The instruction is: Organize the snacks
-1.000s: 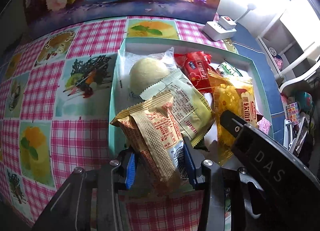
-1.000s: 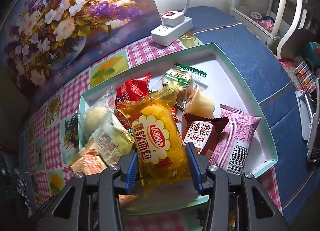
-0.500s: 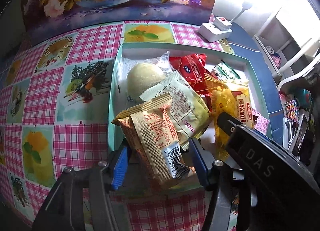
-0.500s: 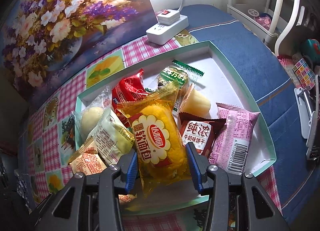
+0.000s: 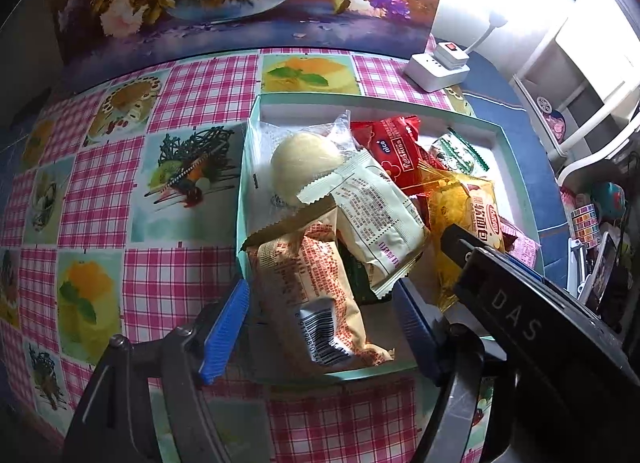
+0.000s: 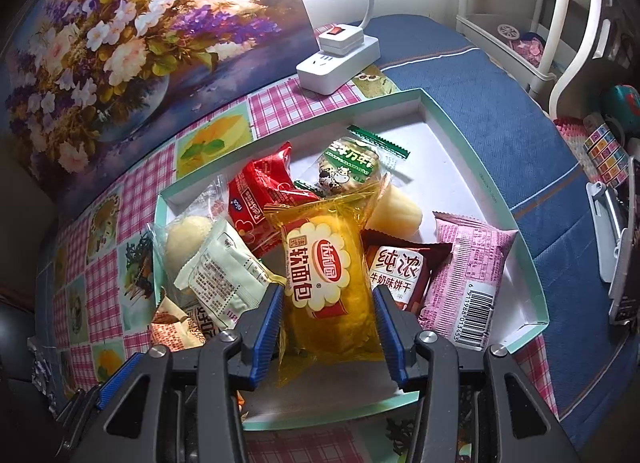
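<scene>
Left gripper (image 5: 322, 323), blue-padded: jaws opening, pads standing clear on both sides of tan-and-red printed snack packet (image 5: 316, 295). Packet lying loose in near-left corner of shallow mint-green cardboard tray (image 5: 245, 167), barcode end nearest the camera. Nothing grasped.

Right gripper (image 6: 330, 327), blue-padded: clamped on clear yellow soft-bread packet (image 6: 328, 283), pads pressed against both long sides. Far end of packet fanned out over the pile; whether near end rests on tray floor, cannot tell.

Just beyond tan packet, overlapping it: pale green sachet with fine print (image 5: 376, 219), tilted. Behind that, round cream bun in clear wrapper (image 5: 304, 161), against tray's left wall.

Mid tray: red glossy biscuit pouch (image 6: 256, 203), partly under yellow packet. Right of yellow packet: dark red milk-biscuit packet with white label (image 6: 396, 271), then pink wafer packet with barcode (image 6: 464, 283), touching one another side by side. Pale yellow jelly cup (image 6: 400, 211) on its side, behind dark red packet.

Farther back: green-and-white cow-print sweet wrapper (image 6: 352, 167), far end of tray beyond it bare white.

Tray on pink gingham oilcloth with fruit panels (image 5: 96, 199); right edge over blue cloth (image 6: 480, 95).

Beyond tray: white power strip with red switch (image 6: 340, 55), near but apart. Floral painting (image 6: 120, 43) upright at back.
</scene>
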The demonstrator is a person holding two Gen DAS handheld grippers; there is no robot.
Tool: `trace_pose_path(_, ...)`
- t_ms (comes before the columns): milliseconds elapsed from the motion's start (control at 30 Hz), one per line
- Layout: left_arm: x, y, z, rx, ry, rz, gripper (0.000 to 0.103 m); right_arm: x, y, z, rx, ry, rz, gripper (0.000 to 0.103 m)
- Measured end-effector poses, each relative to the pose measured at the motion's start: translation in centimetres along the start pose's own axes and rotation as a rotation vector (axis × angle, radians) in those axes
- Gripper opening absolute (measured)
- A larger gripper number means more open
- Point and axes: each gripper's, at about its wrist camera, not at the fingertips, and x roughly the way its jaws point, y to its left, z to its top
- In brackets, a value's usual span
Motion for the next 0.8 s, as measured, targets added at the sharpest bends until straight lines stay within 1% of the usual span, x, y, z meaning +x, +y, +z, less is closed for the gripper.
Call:
trace_pose_path(67, -0.1, 0.1, 0.0, -0.001, 0.000, 0.005, 0.077, 0.1, 0.0, 0.0, 0.000, 0.002, 0.004, 0.050)
trace_pose_path(133, -0.2, 0.2, 0.0, -0.008, -0.003, 0.004, 0.078, 0.1, 0.0, 0.0, -0.001, 0.002, 0.010, 0.053)
trace_pose_path(233, -0.5, 0.5, 0.1, -0.015, -0.009, 0.000, 0.079, -0.2, 0.0, 0.1, 0.000, -0.007, 0.019, 0.064)
trace_pose_path(267, -0.6, 0.6, 0.1, -0.016, -0.010, -0.001, 0.079, -0.2, 0.0, 0.1, -0.001, -0.011, 0.020, 0.070)
trace_pose_path(400, -0.9, 0.9, 0.2, -0.025, -0.017, -0.001, 0.082, -0.6, 0.2, 0.2, -0.004, -0.025, 0.030, 0.072)
trace_pose_path(467, -1.0, 1.1, 0.3, -0.033, -0.021, 0.001, 0.082, -0.8, 0.2, 0.3, -0.005, -0.032, 0.032, 0.076)
trace_pose_path(667, -1.5, 2.1, 0.6, -0.060, -0.044, 0.041, 0.083, -1.4, 0.1, 0.3, -0.002, -0.056, 0.037, 0.086)
trace_pose_path(733, -1.6, 2.5, 0.8, -0.074, -0.049, 0.057, 0.083, -1.5, 0.0, 0.3, -0.001, -0.063, 0.038, 0.088)
trace_pose_path(800, -1.8, 3.2, 0.9, -0.095, -0.055, 0.076, 0.083, -1.6, 0.0, 0.3, 0.002, -0.067, 0.041, 0.096)
